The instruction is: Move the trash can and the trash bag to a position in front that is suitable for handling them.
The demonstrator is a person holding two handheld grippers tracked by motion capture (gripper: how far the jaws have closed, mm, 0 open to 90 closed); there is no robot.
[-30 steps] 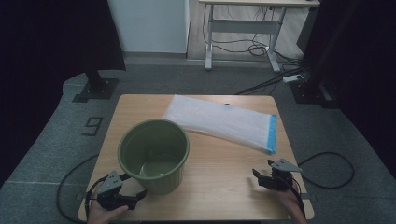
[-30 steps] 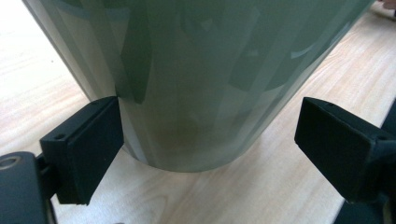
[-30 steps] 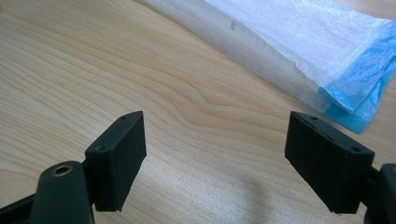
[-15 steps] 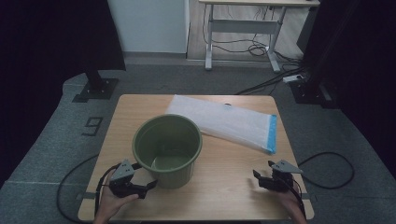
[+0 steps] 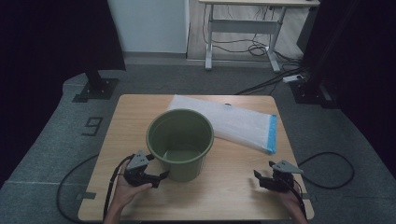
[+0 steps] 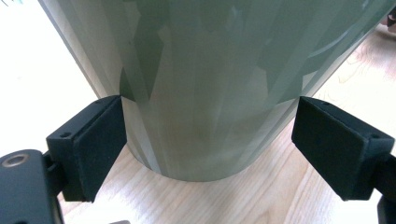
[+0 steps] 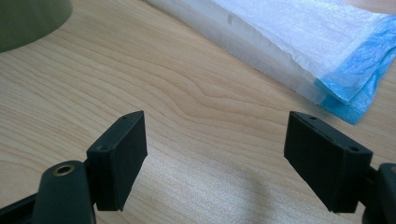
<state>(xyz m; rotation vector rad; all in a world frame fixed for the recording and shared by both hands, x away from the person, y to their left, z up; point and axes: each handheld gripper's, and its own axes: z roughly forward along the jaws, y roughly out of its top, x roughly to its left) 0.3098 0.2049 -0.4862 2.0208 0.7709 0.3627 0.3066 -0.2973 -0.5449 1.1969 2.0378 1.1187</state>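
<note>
Near the middle of the bench [image 5: 140, 112] stands the green bucket [image 5: 180, 142], upright and open at the top, its bottom resting on the wood. My left gripper [image 5: 156, 177] sits low at the bucket's near left side, by its base. Seen from the left gripper view, my two black jaws are spread wide with the bucket's lower wall [image 6: 210, 93] between them; the left-hand pad looks to be touching the wall or just short of it, while the other pad stands off with a clear gap, so I am not clamped on it. My left hand [image 5: 128, 191] holds the gripper from behind.

My right gripper [image 5: 261, 179] rests near the bench's front right corner, well apart from the bucket, jaws wide open and holding nothing; bare wood lies between them in the right gripper view. Beyond it lies a flat white bag [image 5: 233, 123] with a blue edge [image 7: 359, 88], spread behind and to the right of the bucket.
</note>
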